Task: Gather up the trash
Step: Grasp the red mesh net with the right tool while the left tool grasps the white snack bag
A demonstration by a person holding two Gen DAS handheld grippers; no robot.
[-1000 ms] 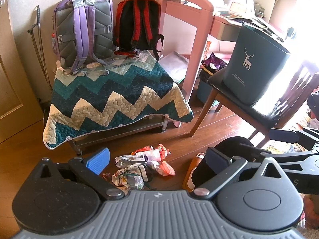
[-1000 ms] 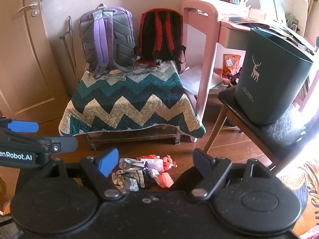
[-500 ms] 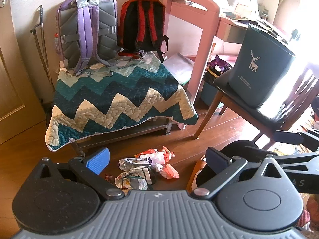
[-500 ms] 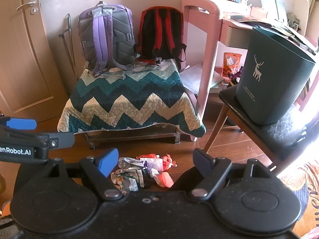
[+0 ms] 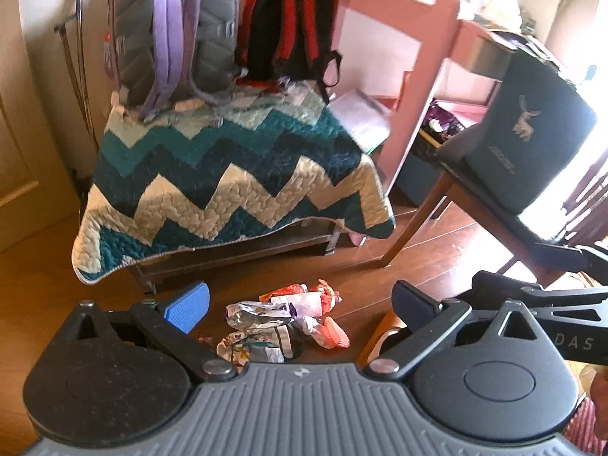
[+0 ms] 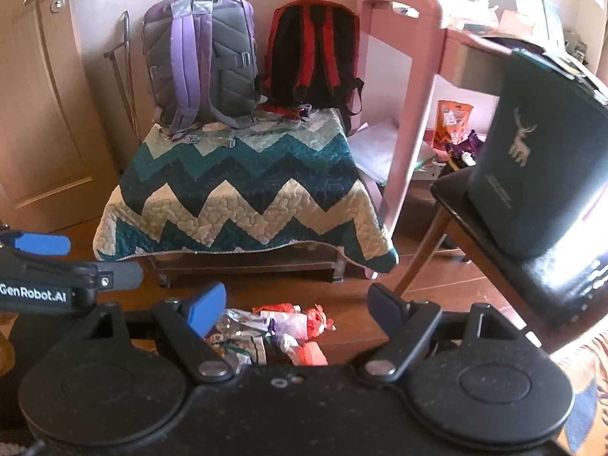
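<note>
— Both views have crept closer to the floor since a second ago; the wrapper pile (image 5: 283, 325) now sits larger between the left gripper (image 5: 300, 304) fingers.

— Are the jaws shut on anything?

— No. Left and right gripper (image 6: 296, 304) both stand spread wide and empty, likely held that way to straddle a wrapper on arrival.

— Where is the trash?

— Heaped on the wooden floor (image 6: 437, 292), just in front of the quilt-covered bench (image 6: 243, 197).

— And the bin (image 6: 539, 159)?

— Upright on the chair (image 6: 505, 262) to the right, probably raised there so drops are easy.
</note>
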